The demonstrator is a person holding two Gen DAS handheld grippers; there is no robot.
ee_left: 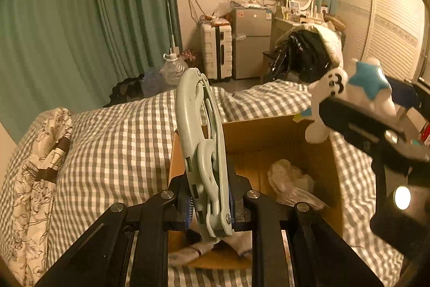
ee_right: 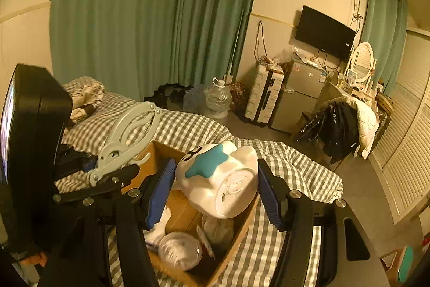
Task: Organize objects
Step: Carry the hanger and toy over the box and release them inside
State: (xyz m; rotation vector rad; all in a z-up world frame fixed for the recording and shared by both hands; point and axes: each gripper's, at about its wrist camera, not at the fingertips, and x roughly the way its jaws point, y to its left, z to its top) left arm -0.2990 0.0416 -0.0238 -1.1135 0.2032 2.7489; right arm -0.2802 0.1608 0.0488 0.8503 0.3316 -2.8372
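My left gripper [ee_left: 211, 209] is shut on a pale green folding hanger [ee_left: 200, 141], held upright over the near edge of an open cardboard box [ee_left: 268, 131] on the bed. The hanger also shows in the right wrist view [ee_right: 126, 139]. My right gripper [ee_right: 215, 192] holds a white plush toy [ee_right: 217, 176] with a blue star between its blue pads [ee_right: 161, 190], above the box [ee_right: 185, 209]. In the left wrist view the toy [ee_left: 349, 98] hangs over the box's far right corner. The box holds a plastic bag [ee_left: 290, 179], socks [ee_left: 193, 249] and a clear lid [ee_right: 180, 249].
The box sits on a bed with a grey checked cover [ee_left: 115, 147]. A patterned pillow [ee_left: 35, 174] lies at the left. Beyond the bed are a green curtain [ee_right: 150, 12], a water jug [ee_right: 217, 98], a white suitcase [ee_right: 264, 96], a small fridge [ee_right: 298, 96] and a chair with clothes [ee_right: 341, 125].
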